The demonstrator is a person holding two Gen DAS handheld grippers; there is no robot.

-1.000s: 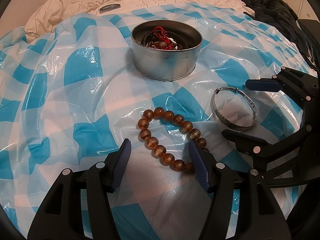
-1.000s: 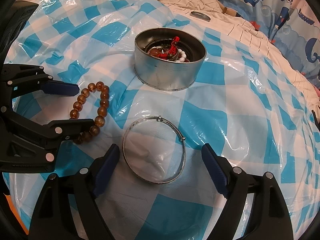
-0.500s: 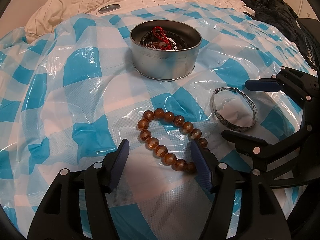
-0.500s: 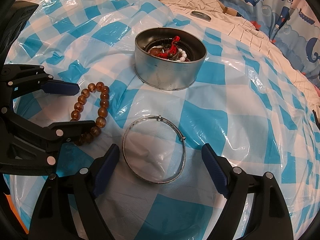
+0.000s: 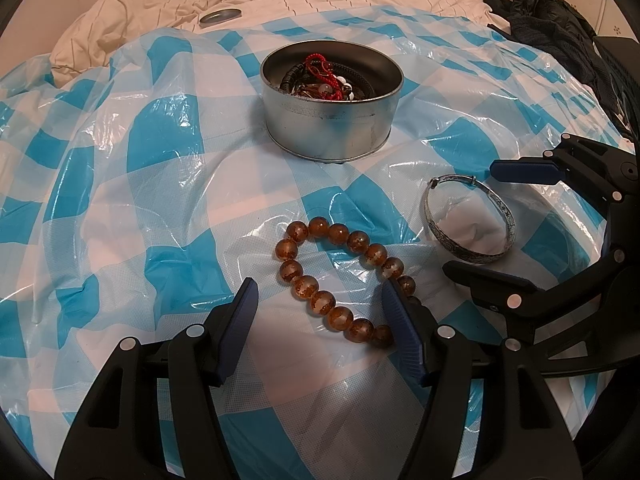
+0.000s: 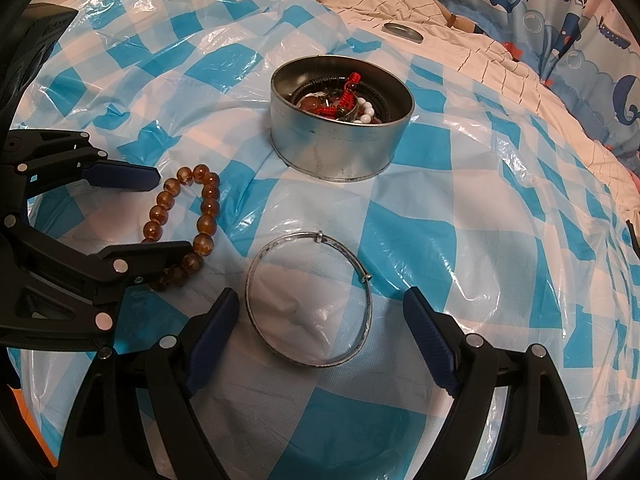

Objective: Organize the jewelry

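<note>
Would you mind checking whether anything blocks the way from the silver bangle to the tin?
Nothing visible does: only bare checked plastic sheet lies between the silver bangle and the open metal tin, which already holds other jewelry.

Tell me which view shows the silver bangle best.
The right wrist view: the bangle lies whole and central between the open right gripper's fingers. The left wrist view shows it off to the right, foreshortened.
</note>
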